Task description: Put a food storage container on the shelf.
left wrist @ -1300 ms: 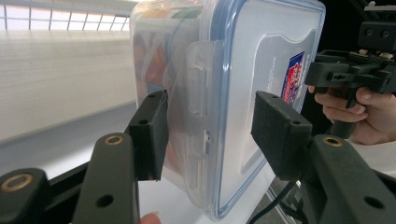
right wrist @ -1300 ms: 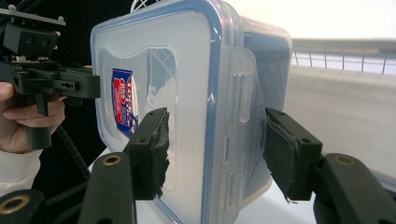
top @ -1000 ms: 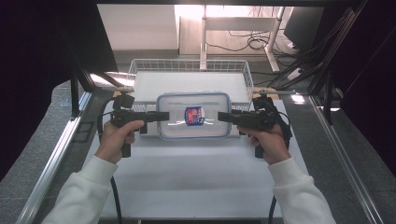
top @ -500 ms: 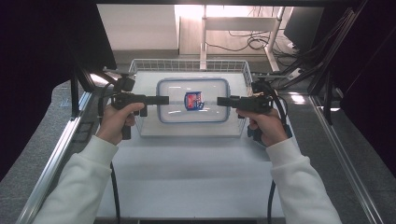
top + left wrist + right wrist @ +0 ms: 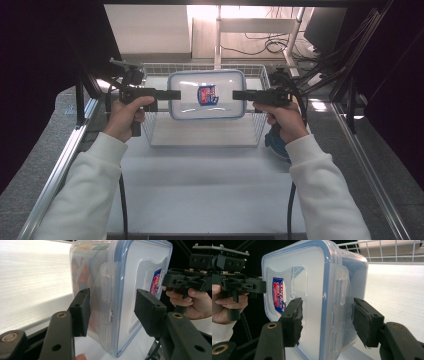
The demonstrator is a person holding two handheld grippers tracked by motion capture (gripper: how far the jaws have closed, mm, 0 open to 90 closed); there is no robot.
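I had the lidded container [image 5: 207, 94] aloft over the wire basket [image 5: 260, 127], left gripper [image 5: 174, 93] and right gripper [image 5: 238, 94] clamping its end latches; smooth, rigid plastic, likely slippery.

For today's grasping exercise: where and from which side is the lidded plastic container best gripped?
Grip the container at its two short ends, over the flat clip flaps, one gripper from each side. The left gripper and right gripper straddle lid and base there, which probably keeps the wide box level.
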